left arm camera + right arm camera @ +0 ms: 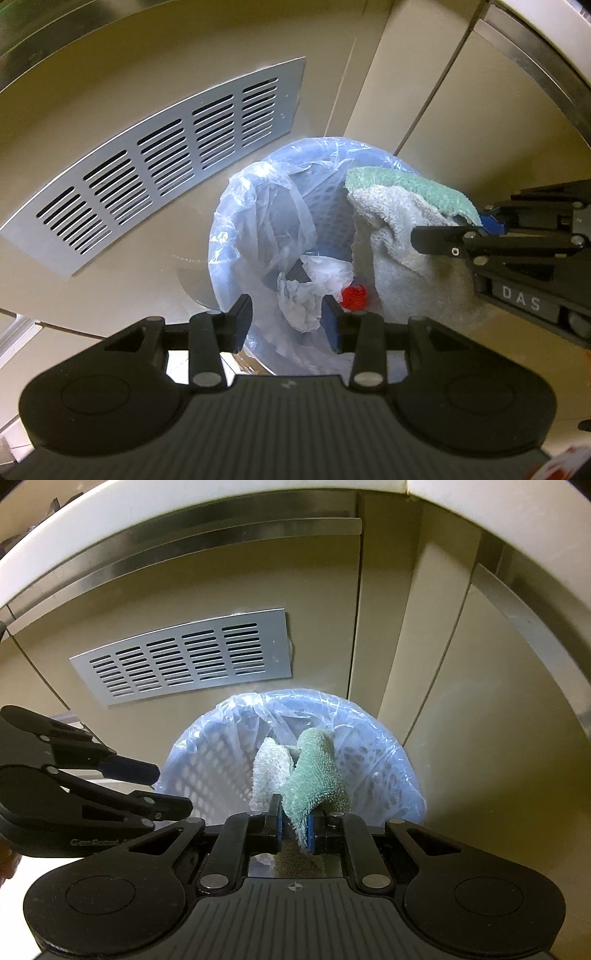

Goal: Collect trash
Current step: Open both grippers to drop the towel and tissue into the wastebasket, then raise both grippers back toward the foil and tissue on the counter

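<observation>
A blue perforated waste bin (221, 229) (388, 753) lined with a clear plastic bag stands on the floor against a beige cabinet. Crumpled white paper (314, 291) and a small red piece (354, 295) lie inside it. My left gripper (286, 308) (171, 790) hovers over the bin's near rim, open, with nothing pressed between its pads. My right gripper (461, 227) (295, 812) is shut on a green and white terry cloth (399, 229) (314, 775), which hangs over the bin's mouth on the right side.
A silver vent grille (166, 162) (184, 657) sits in the cabinet front behind the bin. Beige cabinet panels (480, 738) with metal edging close in on the right. A pale counter edge (184, 513) runs overhead.
</observation>
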{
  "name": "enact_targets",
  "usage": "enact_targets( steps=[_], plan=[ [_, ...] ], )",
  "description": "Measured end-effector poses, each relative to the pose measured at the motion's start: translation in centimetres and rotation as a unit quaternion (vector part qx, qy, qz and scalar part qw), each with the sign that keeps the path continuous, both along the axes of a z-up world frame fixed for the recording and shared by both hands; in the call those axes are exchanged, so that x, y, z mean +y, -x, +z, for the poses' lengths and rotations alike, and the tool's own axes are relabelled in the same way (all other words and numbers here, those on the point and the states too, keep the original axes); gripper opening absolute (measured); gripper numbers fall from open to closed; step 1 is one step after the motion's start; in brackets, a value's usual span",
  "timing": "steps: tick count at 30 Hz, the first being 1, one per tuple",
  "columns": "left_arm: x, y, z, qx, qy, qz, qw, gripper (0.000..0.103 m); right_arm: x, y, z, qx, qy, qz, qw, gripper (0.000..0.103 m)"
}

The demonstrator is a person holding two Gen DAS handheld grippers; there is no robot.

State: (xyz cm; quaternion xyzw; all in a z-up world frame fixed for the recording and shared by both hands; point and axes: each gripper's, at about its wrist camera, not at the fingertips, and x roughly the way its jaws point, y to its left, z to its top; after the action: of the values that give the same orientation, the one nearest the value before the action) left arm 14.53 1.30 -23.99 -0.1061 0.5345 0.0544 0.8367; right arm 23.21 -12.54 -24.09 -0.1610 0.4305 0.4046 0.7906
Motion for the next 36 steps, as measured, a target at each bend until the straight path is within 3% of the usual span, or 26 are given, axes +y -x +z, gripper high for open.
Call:
enact_targets(
  steps=[2,3,4,5,7,21,31,36],
  plan=[
    [0.1,0.1,-0.1,0.001,-0.001,0.002,1.0000,0.037,0.2,0.0,-0.3,0.004,0.001,0.001,1.000,0.011],
    [0.2,0.2,-0.1,0.001,-0.001,0.004,1.0000,0.037,0.2,-0.1,-0.5,0.006,0.002,0.000,1.000,0.019],
    [0.2,0.3,-0.1,0.001,-0.001,0.005,1.0000,0.037,0.2,-0.1,-0.6,0.007,0.002,-0.002,1.000,0.028],
    [0.3,0.3,-0.1,0.001,-0.002,0.006,1.0000,0.037,0.2,-0.2,-0.6,0.007,0.000,-0.004,1.000,0.055],
    [0.4,0.4,-0.1,0.001,-0.002,0.008,1.0000,0.037,-0.2,-0.1,-0.5,0.000,-0.013,-0.010,1.000,0.067],
    [1.2,2.4,2.7,-0.018,-0.012,0.028,0.9994,0.037,-0.5,1.3,1.7,-0.008,-0.013,-0.020,1.000,0.067],
    [0.8,5.0,9.6,-0.071,-0.013,0.030,0.9969,0.048,-1.7,4.5,9.3,-0.040,-0.048,-0.044,0.997,0.067],
    [0.9,6.0,13.8,-0.112,-0.007,0.028,0.9932,0.062,-2.7,6.0,14.3,-0.077,-0.074,-0.072,0.992,0.067]
  ],
)
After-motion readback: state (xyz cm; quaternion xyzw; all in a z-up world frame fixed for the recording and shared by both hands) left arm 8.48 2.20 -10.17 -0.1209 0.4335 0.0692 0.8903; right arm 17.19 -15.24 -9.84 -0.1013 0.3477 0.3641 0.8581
